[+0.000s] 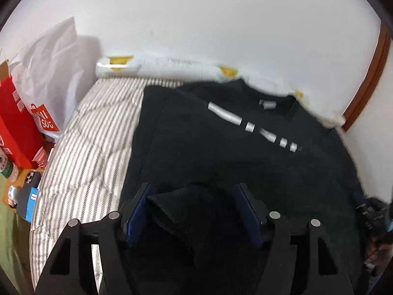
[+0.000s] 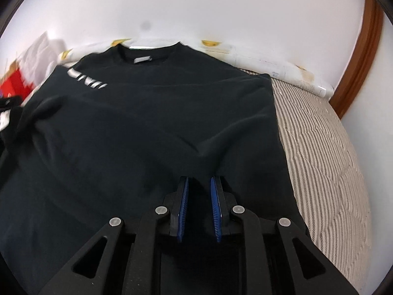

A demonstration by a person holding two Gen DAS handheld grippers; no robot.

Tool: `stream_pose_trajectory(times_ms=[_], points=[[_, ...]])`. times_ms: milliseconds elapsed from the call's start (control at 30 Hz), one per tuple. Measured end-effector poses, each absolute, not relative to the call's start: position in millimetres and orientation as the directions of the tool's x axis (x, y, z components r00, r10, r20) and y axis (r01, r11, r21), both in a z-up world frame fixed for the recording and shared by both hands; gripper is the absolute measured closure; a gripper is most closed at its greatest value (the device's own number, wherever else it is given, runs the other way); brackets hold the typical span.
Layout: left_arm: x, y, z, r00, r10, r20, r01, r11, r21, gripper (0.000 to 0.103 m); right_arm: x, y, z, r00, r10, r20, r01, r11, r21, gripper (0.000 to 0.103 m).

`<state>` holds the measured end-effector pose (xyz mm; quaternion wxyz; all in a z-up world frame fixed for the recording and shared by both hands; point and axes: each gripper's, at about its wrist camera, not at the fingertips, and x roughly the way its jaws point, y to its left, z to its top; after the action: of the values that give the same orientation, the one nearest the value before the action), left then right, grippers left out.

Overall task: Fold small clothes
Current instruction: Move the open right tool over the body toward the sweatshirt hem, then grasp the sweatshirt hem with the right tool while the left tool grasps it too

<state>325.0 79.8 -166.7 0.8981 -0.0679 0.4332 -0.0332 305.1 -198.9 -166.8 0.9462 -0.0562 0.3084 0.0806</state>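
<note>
Black sweatshirt (image 1: 221, 147) lies flat on the striped bedcover (image 1: 93, 132), frame centre. Left gripper (image 1: 194, 189) — jaws released, a ribbed cuff (image 1: 172, 209) loose between. Right gripper (image 2: 199, 184) — narrowly parted, apparently grasping nothing.

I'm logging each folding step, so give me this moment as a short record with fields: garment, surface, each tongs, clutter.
garment: black sweatshirt, spread flat, collar toward the wall, ribbed cuff lying on it
surface: striped bedcover
left tongs: open, cuff between the pads, not pinched
right tongs: narrow gap, over the sweatshirt's lower part; grip unclear
clutter: red box and white bag beside the bed
</note>
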Motion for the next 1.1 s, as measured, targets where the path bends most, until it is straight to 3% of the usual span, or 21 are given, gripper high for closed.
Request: stream_pose_trajectory(times_ms=[167,267,400,600,733,867,1100], points=[[321.4,78.7,-185.4,0.600,-0.111,-0.792,0.007,0.991,-0.133,0.036,294.5,-206.0,-156.3,0.796,0.153,-0.585,-0.209,0.977,-0.028,0.085],[319.0,77.5,-183.7,0.596,-0.102,-0.797,0.003,0.992,-0.125,0.035,292.1,-216.3,-144.1,0.842,0.145,-0.520,-0.171,0.985,-0.001,0.084],[310.9,77.9,-181.9,0.594,-0.097,-0.799,-0.010,0.992,-0.128,0.034,310.1,-224.3,-157.2,0.807,0.111,-0.580,-0.120,0.992,0.022,0.083],[295.5,78.8,-175.8,0.591,-0.089,-0.802,-0.027,0.991,-0.130,0.033,296.7,-227.8,-153.6,0.814,0.114,-0.569,-0.106,0.993,0.048,0.082],[276.3,78.6,-166.0,0.598,-0.084,-0.797,-0.034,0.991,-0.130,0.033,279.7,-230.0,-145.8,0.819,0.100,-0.565,-0.090,0.995,0.046,0.076],[249.7,76.9,-149.5,0.621,-0.084,-0.780,-0.035,0.990,-0.135,0.031,247.2,-234.2,-138.7,0.830,0.090,-0.550,-0.060,0.996,0.071,0.059],[188.8,85.3,-120.0,0.669,-0.080,-0.739,-0.050,0.987,-0.152,0.031,186.2,-244.5,-133.7,0.861,0.026,-0.508,0.007,0.998,0.062,0.055]])
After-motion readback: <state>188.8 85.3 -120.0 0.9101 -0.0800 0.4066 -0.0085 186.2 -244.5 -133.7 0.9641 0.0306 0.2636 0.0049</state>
